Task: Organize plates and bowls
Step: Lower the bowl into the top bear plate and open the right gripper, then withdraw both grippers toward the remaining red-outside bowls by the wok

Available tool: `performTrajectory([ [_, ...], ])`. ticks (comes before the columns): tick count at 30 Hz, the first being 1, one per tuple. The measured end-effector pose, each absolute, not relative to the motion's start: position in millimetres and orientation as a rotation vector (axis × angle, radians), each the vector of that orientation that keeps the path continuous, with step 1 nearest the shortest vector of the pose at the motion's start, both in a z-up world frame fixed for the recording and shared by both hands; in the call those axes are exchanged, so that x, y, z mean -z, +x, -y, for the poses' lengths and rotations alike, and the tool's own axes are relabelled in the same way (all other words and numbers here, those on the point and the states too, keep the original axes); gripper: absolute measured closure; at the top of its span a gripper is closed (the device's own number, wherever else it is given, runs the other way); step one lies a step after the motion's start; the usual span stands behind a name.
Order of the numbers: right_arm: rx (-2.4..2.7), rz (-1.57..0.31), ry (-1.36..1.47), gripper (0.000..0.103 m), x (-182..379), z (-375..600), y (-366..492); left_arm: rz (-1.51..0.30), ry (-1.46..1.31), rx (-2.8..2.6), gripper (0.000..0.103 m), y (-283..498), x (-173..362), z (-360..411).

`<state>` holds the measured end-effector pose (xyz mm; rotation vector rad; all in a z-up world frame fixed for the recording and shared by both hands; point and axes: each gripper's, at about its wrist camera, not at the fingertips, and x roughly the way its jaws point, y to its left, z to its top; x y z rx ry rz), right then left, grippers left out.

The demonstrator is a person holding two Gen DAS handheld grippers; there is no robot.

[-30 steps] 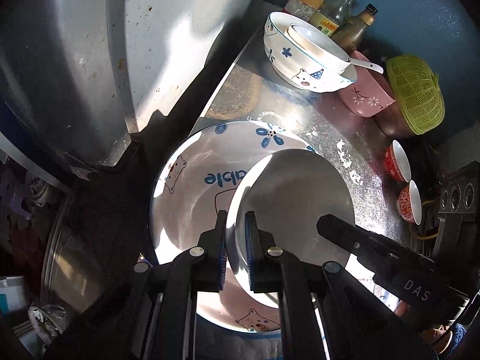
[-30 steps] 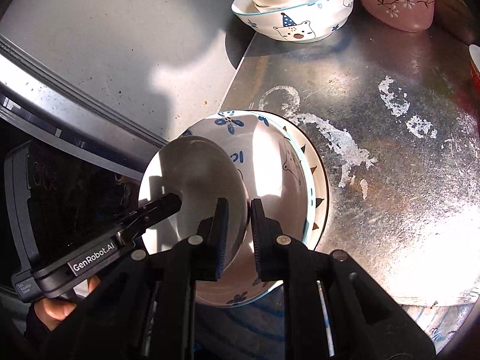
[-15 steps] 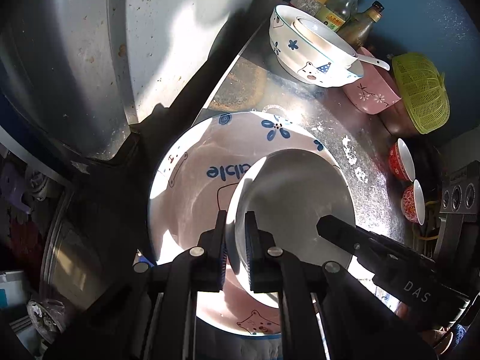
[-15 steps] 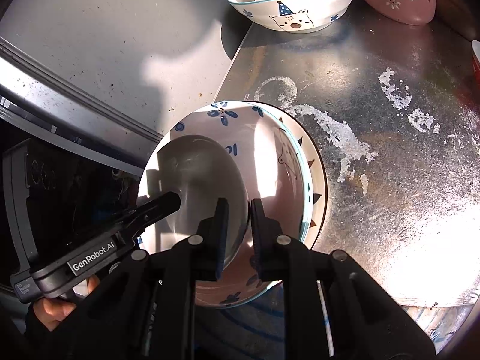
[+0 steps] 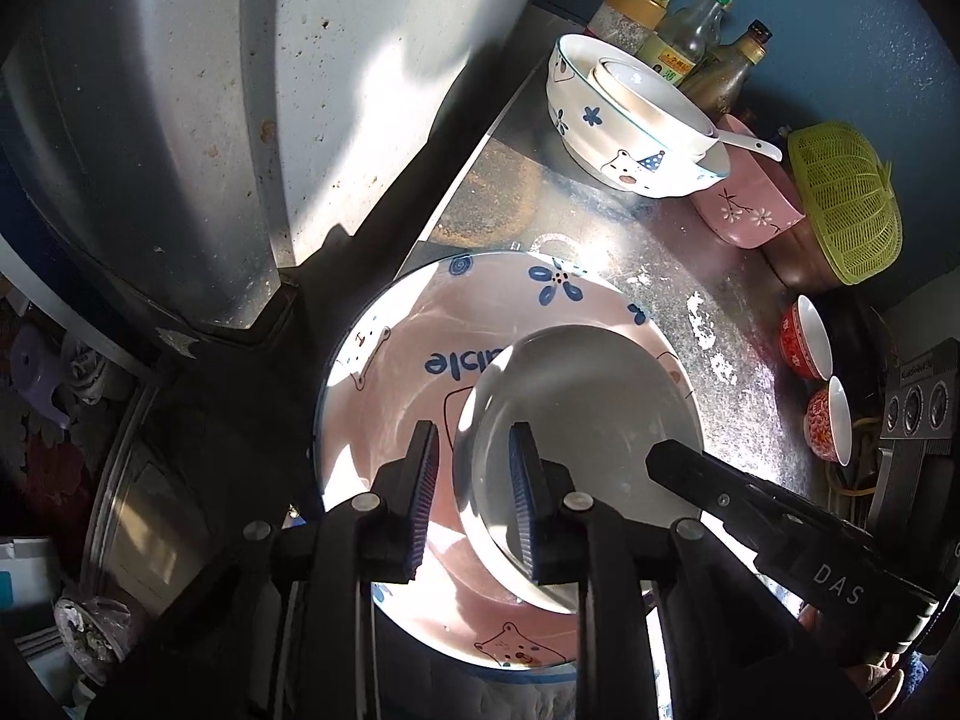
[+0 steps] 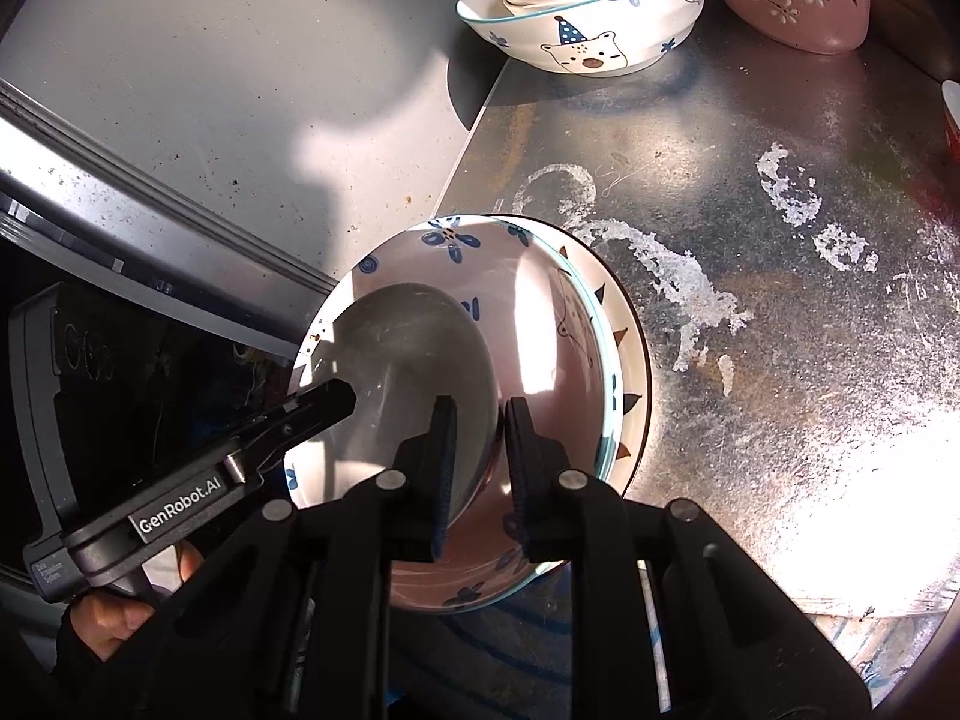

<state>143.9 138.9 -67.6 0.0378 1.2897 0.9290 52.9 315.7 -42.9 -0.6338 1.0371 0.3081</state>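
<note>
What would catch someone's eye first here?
Front and centre, a plain white bowl sits nested in a big bear-print bowl at the metal counter's edge. The left gripper has just been opening around its rim; the right gripper straddles the opposite rim. Behind, another bear-print bowl holds smaller bowls.

A home kitchen. A scuffed sheet-metal worktop (image 5: 672, 276) carries white ceramic bowls printed with blue flowers and bears (image 5: 624, 138), a pink floral ceramic bowl (image 5: 747, 219), a yellow-green plastic strainer basket (image 5: 840, 198) and sauce bottles with worn labels (image 5: 684, 42) against a blue wall (image 5: 840, 18).
</note>
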Motion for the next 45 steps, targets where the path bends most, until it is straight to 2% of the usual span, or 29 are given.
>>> performTrajectory([
  [1, -0.930, -1.285, 0.039, 0.084, 66.0, -138.4, 144.4, -1.030, -0.636, -0.314, 0.057, 51.8, 41.0, -316.6],
  [3, -0.924, -1.270, 0.043, 0.084, 61.5, -136.0, 144.7, -1.011, -0.643, -0.326, 0.046, 48.8, 37.3, -318.3],
  [7, -0.918, -1.242, 0.046, 0.084, 51.0, -127.7, 144.9, -0.993, -0.636, -0.354, 0.034, 43.2, 30.1, -319.2],
  [8, -0.914, -1.237, 0.047, 0.080, 48.4, -126.0, 145.2, -0.989, -0.635, -0.361, 0.030, 41.8, 28.3, -319.2],
  [10, -0.910, -1.221, 0.056, 0.059, 42.0, -119.9, 146.5, -0.975, -0.634, -0.371, 0.014, 39.0, 23.9, -318.2],
  [11, -0.900, -1.212, 0.063, 0.039, 39.0, -118.1, 146.7, -0.968, -0.632, -0.376, 0.011, 37.8, 21.7, -317.6],
  [12, -0.895, -1.198, 0.075, 0.023, 36.2, -114.4, 147.4, -0.961, -0.630, -0.380, 0.007, 36.4, 19.5, -316.8],
  [13, -0.892, -1.184, 0.088, 0.018, 33.3, -110.2, 147.2, -0.957, -0.629, -0.382, 0.003, 35.7, 17.9, -315.8],
  [15, -0.887, -1.172, 0.098, 0.002, 28.6, -106.3, 148.1, -0.953, -0.619, -0.384, 0.002, 35.0, 14.7, -313.8],
  [45, -0.758, -1.069, 0.195, 0.000, -3.8, -5.7, 163.6, -0.950, -0.490, -0.291, 0.001, 61.6, -19.2, -245.8],
])
